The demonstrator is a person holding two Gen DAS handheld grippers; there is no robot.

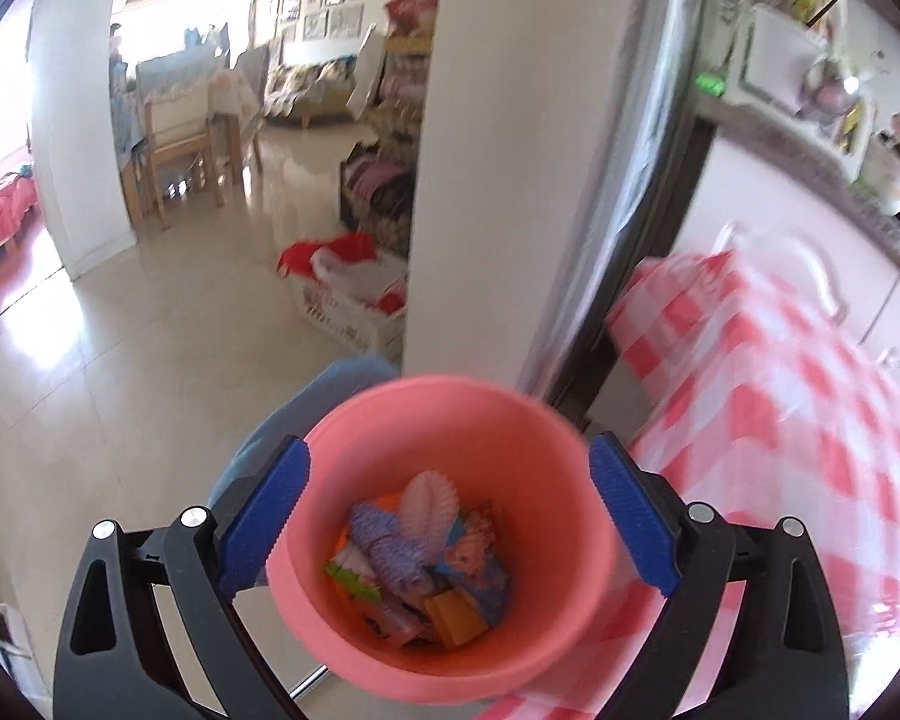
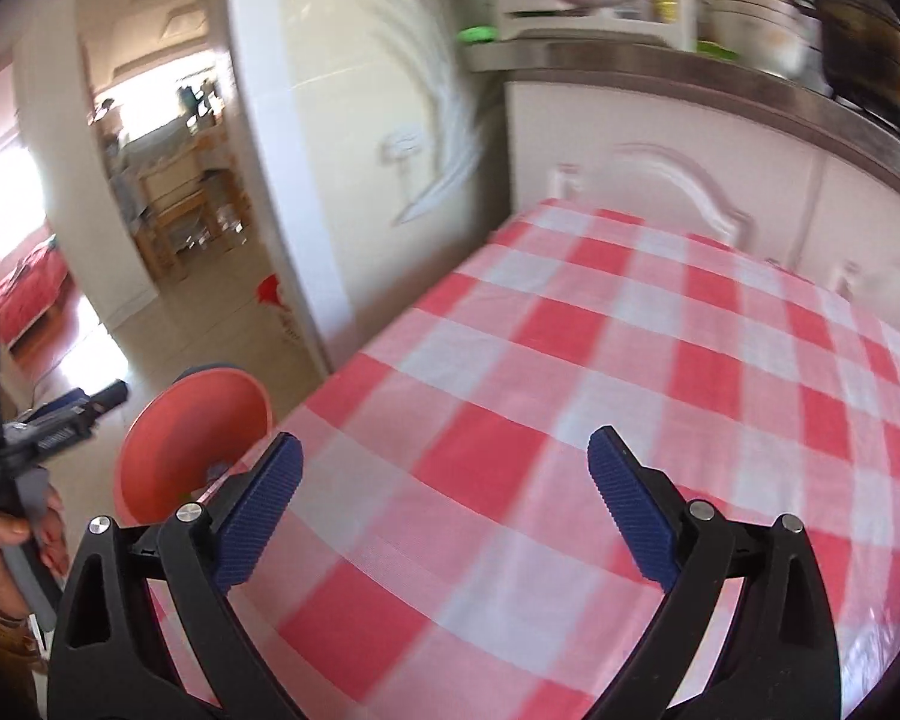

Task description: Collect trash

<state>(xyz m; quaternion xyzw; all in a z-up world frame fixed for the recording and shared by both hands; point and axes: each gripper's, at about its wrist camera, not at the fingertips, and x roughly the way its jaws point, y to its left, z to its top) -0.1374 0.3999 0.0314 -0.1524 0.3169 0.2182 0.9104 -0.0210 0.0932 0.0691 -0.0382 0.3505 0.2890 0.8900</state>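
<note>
Two open claws, left claw (image 1: 447,519), right claw (image 2: 444,504), one pink bucket (image 1: 450,414), one checked tablecloth (image 2: 630,360)

- Left gripper (image 1: 449,519): two black plastic arms with teardrop-shaped cut-outs, a round silver screw head at each pivot, four showing.
- Its fingers carry ribbed blue pads (image 1: 267,519), long and flat.
- Right gripper (image 2: 444,507): same build; black cut-out arms, silver screw heads, darker navy ribbed pads (image 2: 630,510).
- Person's left hand (image 2: 12,546), seen from the right wrist view: a band on the wrist, detail blurred.
- Light blue trouser leg (image 1: 306,414), left wrist view.
</note>
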